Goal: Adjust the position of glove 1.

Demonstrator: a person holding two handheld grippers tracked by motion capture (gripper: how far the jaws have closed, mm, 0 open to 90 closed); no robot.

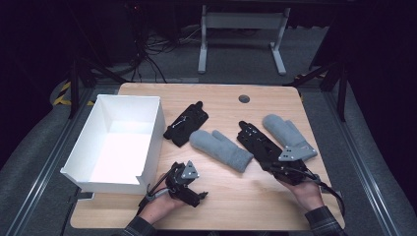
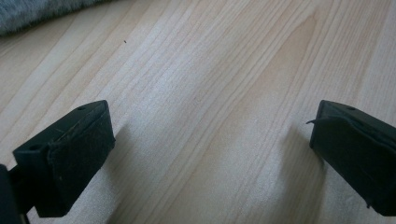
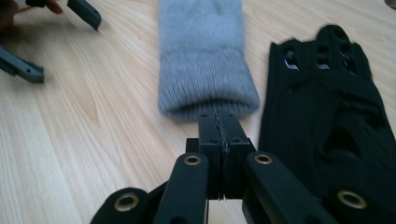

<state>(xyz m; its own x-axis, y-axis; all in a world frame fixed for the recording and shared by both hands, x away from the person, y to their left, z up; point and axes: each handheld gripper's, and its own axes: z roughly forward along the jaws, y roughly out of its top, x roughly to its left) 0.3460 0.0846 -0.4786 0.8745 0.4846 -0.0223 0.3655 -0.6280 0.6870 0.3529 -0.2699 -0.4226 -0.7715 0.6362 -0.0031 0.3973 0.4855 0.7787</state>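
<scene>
Presently: right gripper [image 3: 219, 122], jaws pressed together with nothing visible between them, tips at the cuff of the grey mitten [image 3: 203, 56] beside a black glove [image 3: 329, 107]; left gripper [image 2: 210, 154] spread wide over bare table [image 2: 196, 93].

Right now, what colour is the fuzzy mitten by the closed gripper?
Grey; the mitten shows best in the right gripper view, just beyond the right gripper.
</scene>
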